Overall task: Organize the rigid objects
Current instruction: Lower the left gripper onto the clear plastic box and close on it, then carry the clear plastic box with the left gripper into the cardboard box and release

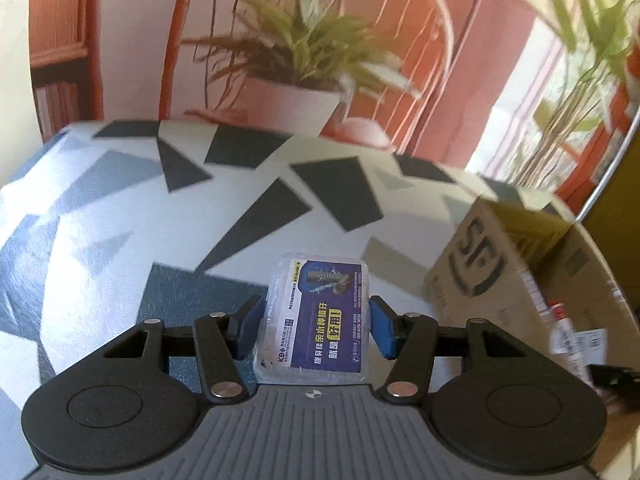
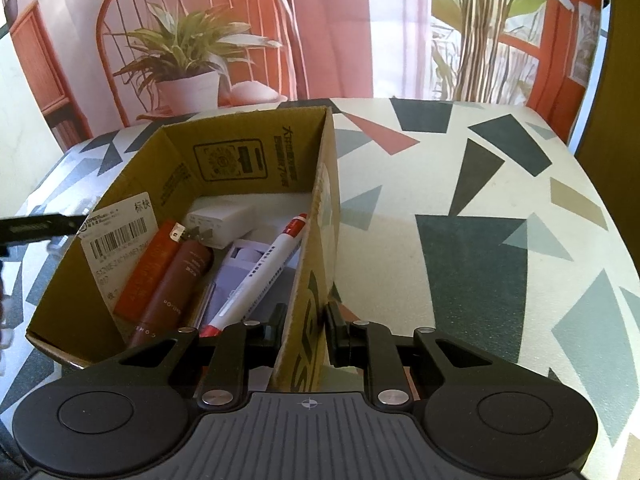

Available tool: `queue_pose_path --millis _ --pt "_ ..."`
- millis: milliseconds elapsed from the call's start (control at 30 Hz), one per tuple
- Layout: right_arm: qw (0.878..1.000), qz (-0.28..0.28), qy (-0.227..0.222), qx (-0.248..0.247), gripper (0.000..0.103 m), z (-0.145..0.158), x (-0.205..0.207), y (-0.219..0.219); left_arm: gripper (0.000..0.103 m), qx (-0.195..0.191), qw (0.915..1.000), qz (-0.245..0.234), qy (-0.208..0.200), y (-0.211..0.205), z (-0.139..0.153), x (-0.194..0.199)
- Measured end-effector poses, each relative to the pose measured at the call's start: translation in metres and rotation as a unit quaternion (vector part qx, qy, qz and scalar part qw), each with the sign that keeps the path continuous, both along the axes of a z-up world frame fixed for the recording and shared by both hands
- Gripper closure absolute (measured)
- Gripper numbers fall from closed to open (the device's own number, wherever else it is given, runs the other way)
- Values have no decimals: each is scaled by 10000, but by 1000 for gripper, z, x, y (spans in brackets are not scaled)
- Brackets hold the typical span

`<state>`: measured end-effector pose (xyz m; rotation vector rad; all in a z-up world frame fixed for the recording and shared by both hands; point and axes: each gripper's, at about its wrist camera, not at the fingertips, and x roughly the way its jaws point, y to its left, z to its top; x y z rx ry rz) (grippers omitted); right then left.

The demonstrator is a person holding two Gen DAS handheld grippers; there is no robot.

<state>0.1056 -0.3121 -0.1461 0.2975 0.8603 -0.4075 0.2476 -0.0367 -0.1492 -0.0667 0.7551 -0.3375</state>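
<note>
My left gripper [image 1: 316, 330] is shut on a small clear plastic box with a blue label [image 1: 324, 312]. Its blue pads [image 1: 248, 328] press both long sides and the box hangs above the patterned tablecloth. To its right stands an open cardboard box [image 1: 492, 280]. My right gripper [image 2: 305, 330] is shut on the right wall of that cardboard box [image 2: 316, 240], one finger inside and one outside. Inside lie a white marker pen with red ends [image 2: 260, 272], an orange tube [image 2: 148, 268], a brown tube [image 2: 172, 284], a white charger [image 2: 224, 220] and a pale carton [image 2: 240, 264].
The tablecloth [image 2: 460, 208] has dark triangles. Its far edge runs just behind the cardboard box. Beyond it a potted plant [image 2: 188, 80] sits on an orange chair [image 2: 120, 8]. Tall plants [image 2: 480, 28] stand by the window at the right.
</note>
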Motion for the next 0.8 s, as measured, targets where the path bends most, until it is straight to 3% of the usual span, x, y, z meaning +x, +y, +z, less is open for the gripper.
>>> queue_pose_path --millis 333,600,800 --pt "10000 -38 9 4 85 -2 2 0 44 -388 9969 -522 -444 -30 55 -28" --pt "10000 -45 -44 56 85 -3 -1 -2 44 -584 9943 -765 -460 -74 63 -35" --pt "9999 -42 -78 92 85 -3 -2 -3 44 -504 9917 -1071 -510 -106 62 -37"
